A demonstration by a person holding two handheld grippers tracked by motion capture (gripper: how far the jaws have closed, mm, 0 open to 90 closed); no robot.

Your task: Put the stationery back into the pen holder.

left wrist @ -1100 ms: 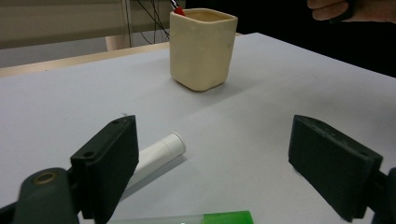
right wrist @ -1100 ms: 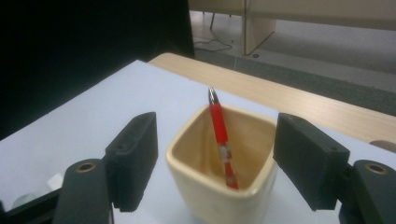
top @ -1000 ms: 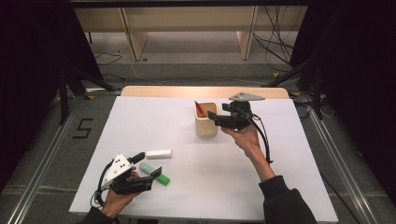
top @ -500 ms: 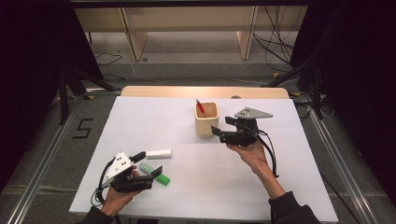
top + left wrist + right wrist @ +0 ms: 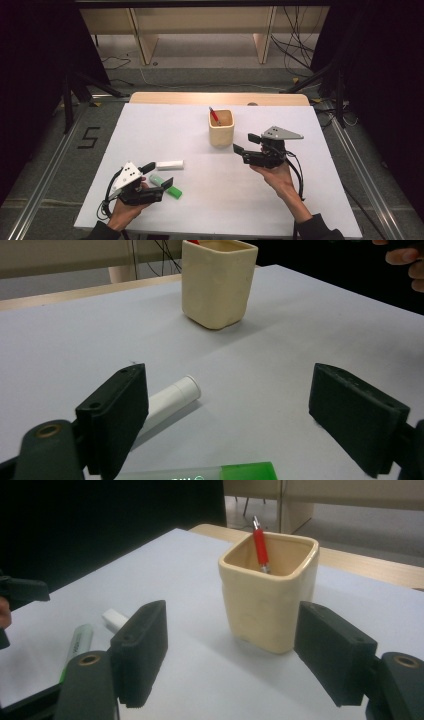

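Observation:
A cream square cup (image 5: 221, 129) stands upright at the table's far middle with a red pen (image 5: 214, 115) leaning inside it. My right gripper (image 5: 246, 143) hovers just right of the cup, jaws open and empty, pointing at it. In the right gripper view the cup (image 5: 270, 600) and pen (image 5: 260, 545) sit beyond the open jaws. At the near left my left gripper (image 5: 157, 175) rests open over a green marker (image 5: 169, 188), with a white marker (image 5: 170, 164) lying just beyond. The left gripper view shows the white marker (image 5: 167, 400) by one jaw and the green marker (image 5: 200, 472) below.
The white table (image 5: 300, 210) has a wooden strip along its far edge (image 5: 220, 98). Dark floor, rails and cables surround it. The left gripper (image 5: 20, 592) appears at the left edge of the right gripper view.
My right gripper has drawn back from above the cup, moving toward the near right and lower, still open. The left gripper and both markers have not moved.

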